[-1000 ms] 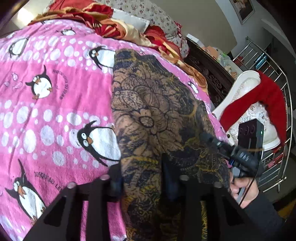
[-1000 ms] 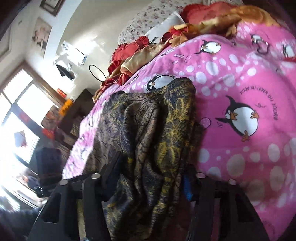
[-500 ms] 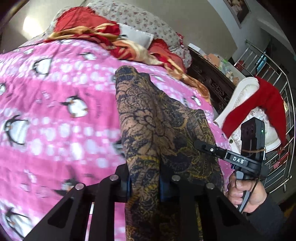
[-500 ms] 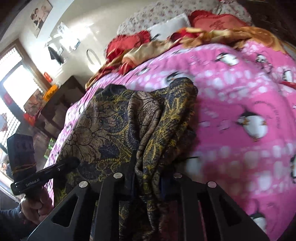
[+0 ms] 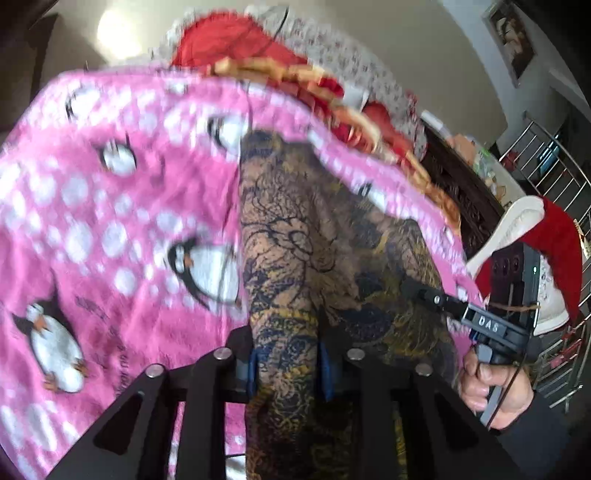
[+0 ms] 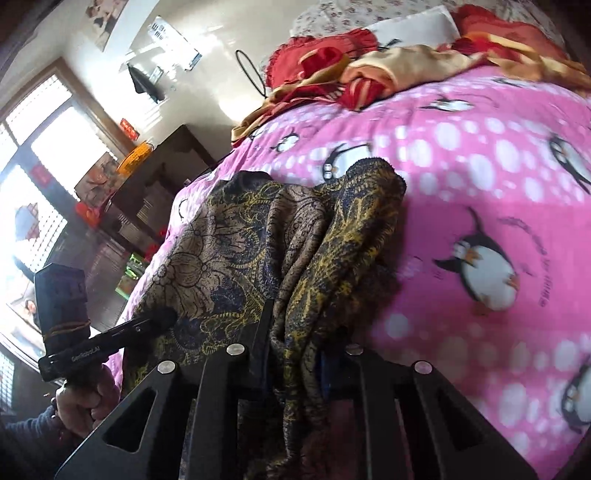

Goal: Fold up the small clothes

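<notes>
A dark garment with a gold and brown paisley print (image 5: 314,240) lies lengthwise on the pink penguin blanket (image 5: 110,221). My left gripper (image 5: 286,362) is shut on its near edge, cloth bunched between the blue pads. My right gripper (image 6: 295,362) is shut on another part of the near edge, and the garment (image 6: 258,240) rises in folds from it. Each gripper shows in the other's view, the right one (image 5: 424,295) and the left one (image 6: 159,319), both against the cloth.
Red and orange bedding (image 5: 314,81) and pillows (image 6: 406,26) are piled at the head of the bed. A dark wooden cabinet (image 6: 147,192) stands beside the bed. A white chair with a red cloth (image 5: 546,236) and a metal rack (image 5: 554,166) stand at the right.
Both grippers closed onto the garment's near edge and lifted it, so the cloth now rises off the blanket. The views tilted up toward the head of the bed.
</notes>
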